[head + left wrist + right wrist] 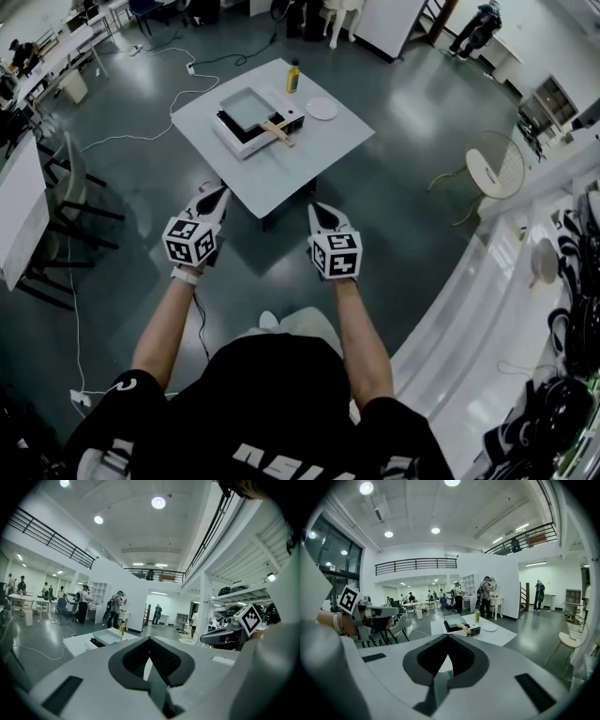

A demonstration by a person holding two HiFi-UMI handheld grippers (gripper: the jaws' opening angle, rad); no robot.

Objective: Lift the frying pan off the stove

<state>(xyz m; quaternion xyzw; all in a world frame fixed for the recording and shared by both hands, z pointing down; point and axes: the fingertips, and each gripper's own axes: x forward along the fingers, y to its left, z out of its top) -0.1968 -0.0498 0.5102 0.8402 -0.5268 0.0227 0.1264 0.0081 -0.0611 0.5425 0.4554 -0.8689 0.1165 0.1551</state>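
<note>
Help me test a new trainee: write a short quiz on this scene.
1. True or false: the right claw already holds the frying pan.
2. Which stands on the table near the white plate? A: a yellow bottle; B: a kettle; C: a mug.
3. Fill in: the left claw is ___ (open or shut).
Key: 1 false, it sits on the stove; 2 A; 3 shut.
</note>
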